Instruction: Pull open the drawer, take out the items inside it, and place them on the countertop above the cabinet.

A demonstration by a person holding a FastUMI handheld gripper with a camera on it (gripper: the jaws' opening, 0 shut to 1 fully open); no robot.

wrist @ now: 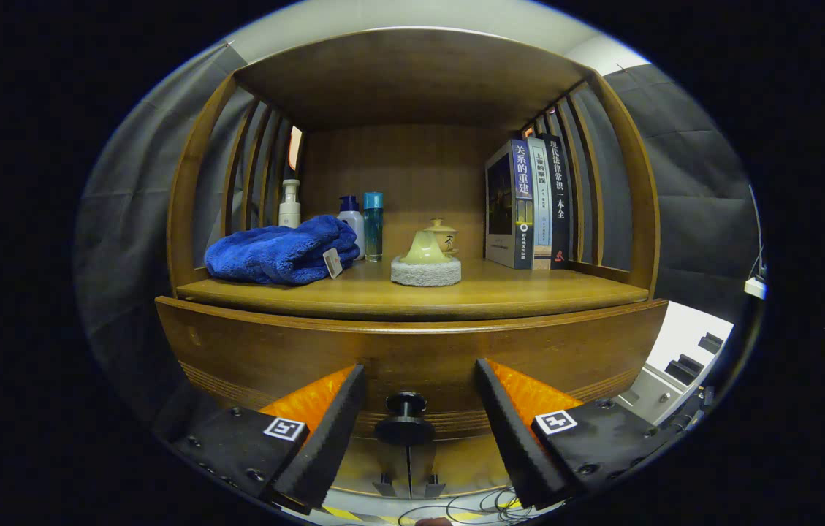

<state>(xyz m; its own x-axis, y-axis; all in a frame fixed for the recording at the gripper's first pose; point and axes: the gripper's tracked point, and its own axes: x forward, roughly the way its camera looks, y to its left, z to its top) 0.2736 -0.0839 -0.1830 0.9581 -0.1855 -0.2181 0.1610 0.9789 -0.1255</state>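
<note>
Jaws spread wide, holding nothing, either side of the black knob (404,418) on the closed drawer (412,351) front

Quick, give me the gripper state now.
Gripper: open, fingers either side of the drawer knob, not touching it, holding nothing.

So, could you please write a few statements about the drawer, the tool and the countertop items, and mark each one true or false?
1. The tool is shut on the drawer knob. False: its fingers are open, with the knob between them, untouched.
2. A blue towel lies on the countertop. True.
3. The books lie flat in a stack. False: they stand upright, beside the slatted side.
4. The drawer front looks closed. True.
5. The lidded cup sits behind the grey round pad. True.
</note>
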